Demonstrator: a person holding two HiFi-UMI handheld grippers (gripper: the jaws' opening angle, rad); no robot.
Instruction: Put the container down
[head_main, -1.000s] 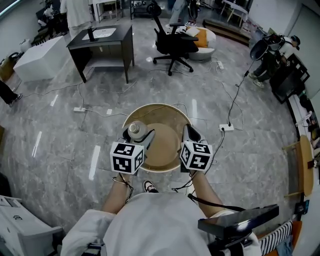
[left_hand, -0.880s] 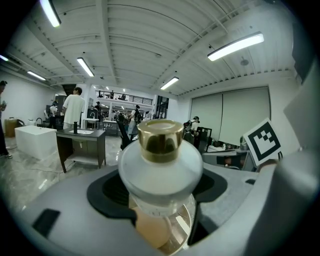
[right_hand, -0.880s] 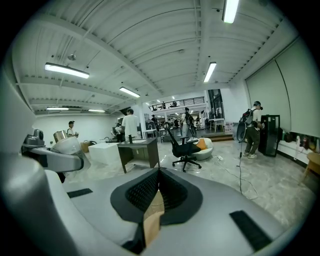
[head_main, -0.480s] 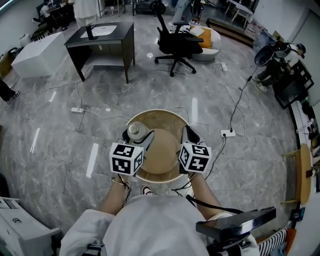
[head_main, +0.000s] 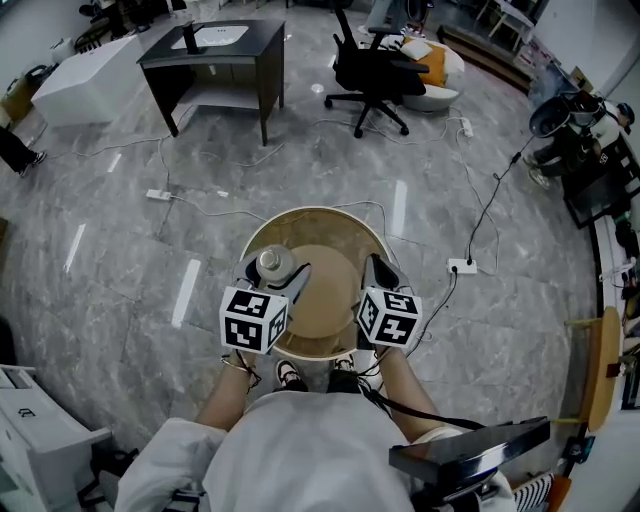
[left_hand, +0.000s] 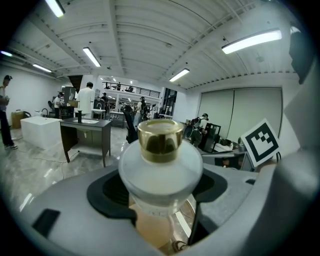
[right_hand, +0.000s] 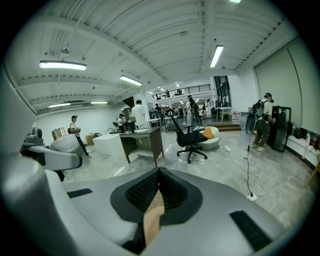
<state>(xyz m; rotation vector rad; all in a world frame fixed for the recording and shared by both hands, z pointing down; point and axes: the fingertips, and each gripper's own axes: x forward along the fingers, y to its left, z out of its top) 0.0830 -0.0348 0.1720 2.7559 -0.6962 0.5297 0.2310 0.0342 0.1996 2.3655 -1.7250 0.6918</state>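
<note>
Container in right gripper, bottle in left gripper

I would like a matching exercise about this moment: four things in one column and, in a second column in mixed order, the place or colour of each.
Things:
1 bottle
2 container
3 office chair
4 bottle cap

Place or colour:
a gold
b its wall pinched by the right gripper
c on the floor beyond the container
d its frosted body between the jaws of the left gripper

Pairs: 1-d; 2-b; 3-c; 4-a
</note>
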